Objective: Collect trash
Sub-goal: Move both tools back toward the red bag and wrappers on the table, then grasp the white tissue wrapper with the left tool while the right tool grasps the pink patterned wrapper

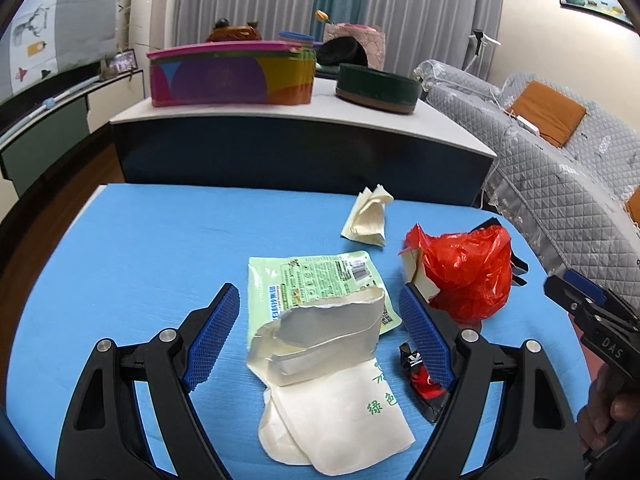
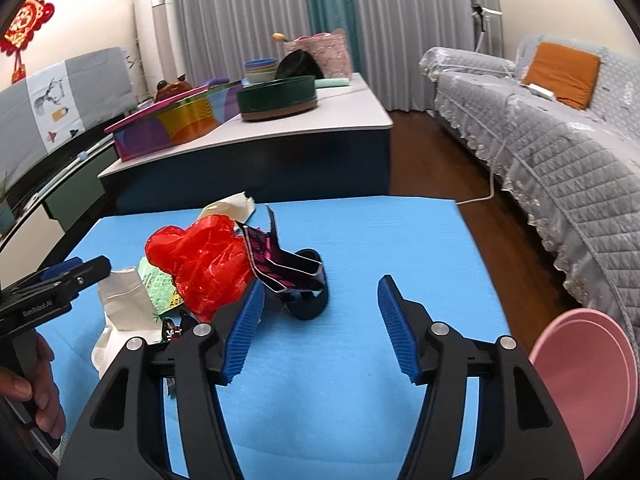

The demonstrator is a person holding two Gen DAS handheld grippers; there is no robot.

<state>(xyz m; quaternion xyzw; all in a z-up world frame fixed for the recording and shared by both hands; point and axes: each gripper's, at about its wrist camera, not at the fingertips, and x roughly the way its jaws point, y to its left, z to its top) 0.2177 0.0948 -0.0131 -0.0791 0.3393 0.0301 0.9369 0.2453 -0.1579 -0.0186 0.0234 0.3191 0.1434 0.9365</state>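
Observation:
Trash lies on a blue table point(image 1: 140, 248). My left gripper point(image 1: 320, 320) is open, its fingers either side of a torn white and silver bag point(image 1: 320, 340) that lies over a green packet point(image 1: 316, 276). A red plastic bag point(image 1: 468, 276) sits to its right, a small red-black wrapper point(image 1: 420, 376) by the right finger, and a crumpled cream paper point(image 1: 370, 218) farther back. My right gripper point(image 2: 320, 312) is open and empty over bare table, just right of a black-pink wrapper point(image 2: 280, 268) and the red bag point(image 2: 204, 264). The left gripper shows in the right wrist view point(image 2: 76, 276).
A pink bin point(image 2: 588, 392) stands at the table's right front. Beyond the table is a white-topped cabinet point(image 1: 280, 116) with a colourful box point(image 1: 228, 76) and a dark round tin point(image 1: 376, 88). A grey quilted sofa point(image 2: 540, 128) runs along the right.

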